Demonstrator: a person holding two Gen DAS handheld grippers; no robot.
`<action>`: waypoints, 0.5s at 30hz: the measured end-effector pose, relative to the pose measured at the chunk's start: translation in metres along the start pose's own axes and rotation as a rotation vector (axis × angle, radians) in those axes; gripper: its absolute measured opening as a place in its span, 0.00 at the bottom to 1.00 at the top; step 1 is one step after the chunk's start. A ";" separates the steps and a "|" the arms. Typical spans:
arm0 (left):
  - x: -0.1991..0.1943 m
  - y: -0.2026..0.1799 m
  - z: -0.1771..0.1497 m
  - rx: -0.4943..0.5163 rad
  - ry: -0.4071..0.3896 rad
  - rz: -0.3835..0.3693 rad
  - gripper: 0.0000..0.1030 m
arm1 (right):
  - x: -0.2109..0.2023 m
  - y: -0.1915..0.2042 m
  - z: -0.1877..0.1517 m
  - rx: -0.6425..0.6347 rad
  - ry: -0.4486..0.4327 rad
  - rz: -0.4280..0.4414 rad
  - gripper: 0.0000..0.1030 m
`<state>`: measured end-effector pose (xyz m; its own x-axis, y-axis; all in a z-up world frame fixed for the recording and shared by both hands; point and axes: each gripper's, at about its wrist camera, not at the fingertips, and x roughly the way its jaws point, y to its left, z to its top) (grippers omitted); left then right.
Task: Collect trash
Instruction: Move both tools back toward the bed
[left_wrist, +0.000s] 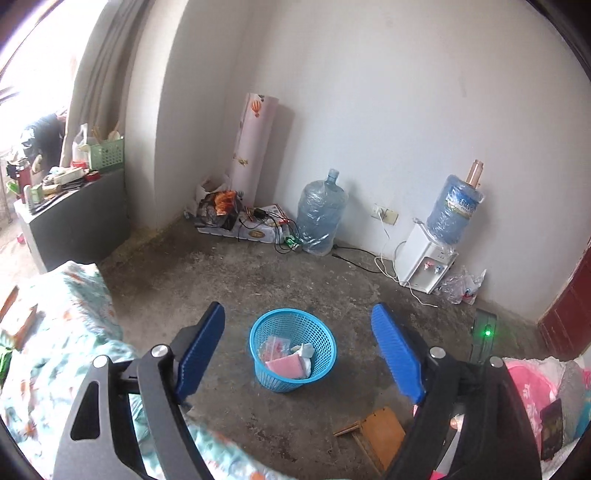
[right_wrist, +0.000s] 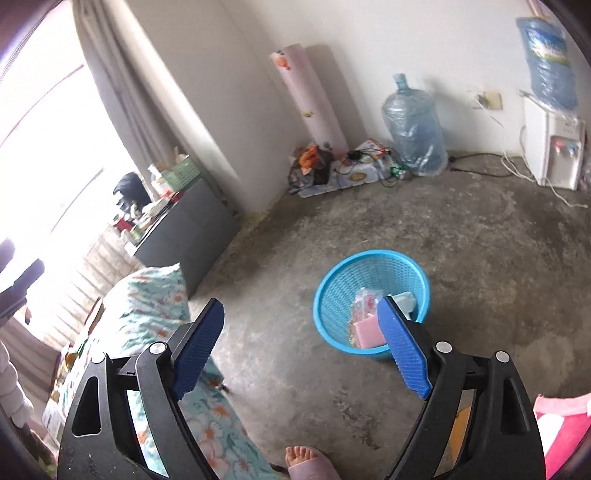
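A blue mesh waste basket (left_wrist: 292, 349) stands on the concrete floor, seen between my left gripper's (left_wrist: 299, 354) blue pads. Inside it lie a pink packet (left_wrist: 287, 367), a clear wrapper and crumpled pale paper (left_wrist: 304, 350). My left gripper is open, well above the basket, with nothing between its fingers. In the right wrist view the same basket (right_wrist: 371, 299) sits low and right of centre, its right side partly behind one blue pad (right_wrist: 402, 350). My right gripper (right_wrist: 301, 347) is open and empty too.
A floral quilt (left_wrist: 55, 332) covers a bed at left. A pink cloth (left_wrist: 535, 384) lies at right. A small wooden stool (left_wrist: 380, 432) stands below. Water jugs (left_wrist: 321, 218), a dispenser (left_wrist: 424, 264), cables and a clutter pile line the wall. A sandalled foot (right_wrist: 306, 461) shows.
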<state>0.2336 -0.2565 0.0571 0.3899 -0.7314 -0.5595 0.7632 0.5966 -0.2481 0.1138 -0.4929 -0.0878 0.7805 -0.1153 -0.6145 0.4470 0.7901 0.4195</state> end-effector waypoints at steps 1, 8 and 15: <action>-0.023 0.003 -0.006 -0.007 -0.015 0.021 0.79 | -0.004 0.012 -0.003 -0.045 0.010 0.012 0.83; -0.168 0.016 -0.059 -0.051 -0.160 0.250 0.89 | -0.029 0.083 -0.025 -0.235 0.059 0.139 0.85; -0.268 0.034 -0.135 -0.168 -0.213 0.484 0.92 | -0.053 0.134 -0.043 -0.330 0.086 0.245 0.85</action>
<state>0.0857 0.0046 0.0919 0.7847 -0.4011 -0.4727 0.3854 0.9129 -0.1348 0.1135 -0.3545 -0.0280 0.8009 0.1392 -0.5824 0.0780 0.9401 0.3319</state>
